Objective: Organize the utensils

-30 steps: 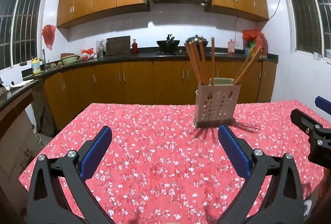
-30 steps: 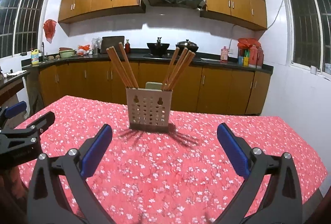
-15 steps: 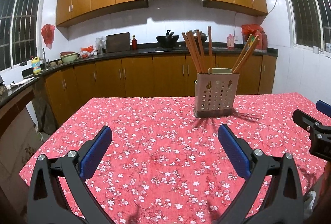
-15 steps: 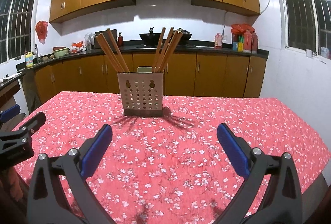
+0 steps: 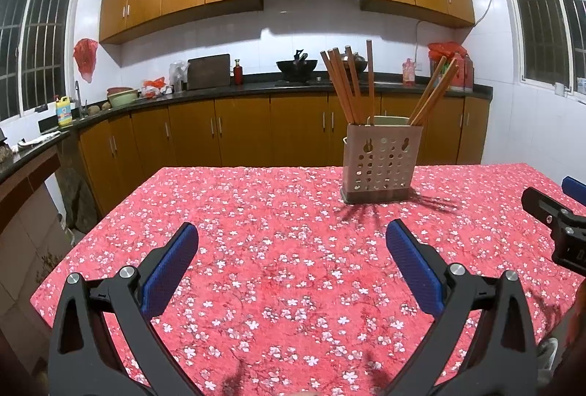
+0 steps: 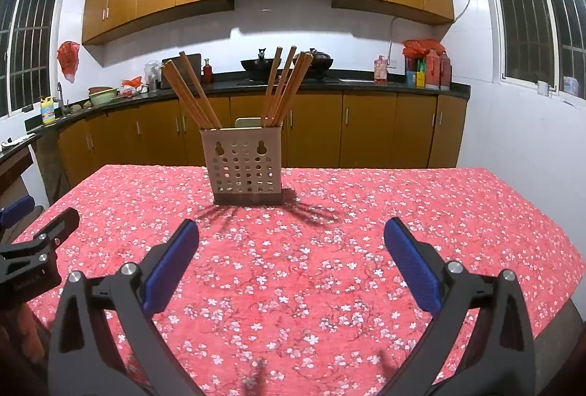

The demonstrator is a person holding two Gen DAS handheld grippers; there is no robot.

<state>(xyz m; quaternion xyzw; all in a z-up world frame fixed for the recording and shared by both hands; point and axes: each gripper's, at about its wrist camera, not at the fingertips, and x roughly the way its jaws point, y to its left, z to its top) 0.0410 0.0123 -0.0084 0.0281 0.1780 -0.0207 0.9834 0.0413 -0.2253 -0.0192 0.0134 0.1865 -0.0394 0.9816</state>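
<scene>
Kitchen cabinets and a dark counter form the backdrop, and a table (image 5: 278, 213) under a red flowered cloth fills the foreground. From the left wrist view, the left tongs (image 5: 292, 260) are seen spread wide and empty above the cloth, while the perforated utensil holder (image 5: 381, 163) stands upright ahead and to the right, well apart from them. Chopsticks (image 5: 348, 85) are fanned in two loose bunches inside it, one leaning left and one leaning right. No loose utensil is seen on the cloth. From the right wrist view, the right tongs (image 6: 291, 258) are likewise held released and empty, with the holder (image 6: 243, 165) almost straight ahead and its chopsticks (image 6: 284, 85) splayed outward. The task is judged to be either near its end or paused before a regrouping of the sticks. If a stick is to be taken, it would best be pinched high on its shaft, where the neighbours stand apart, and lifted along its own lean, so that the light holder is not tipped. The holder could be steadied by the left tongs meanwhile.
</scene>
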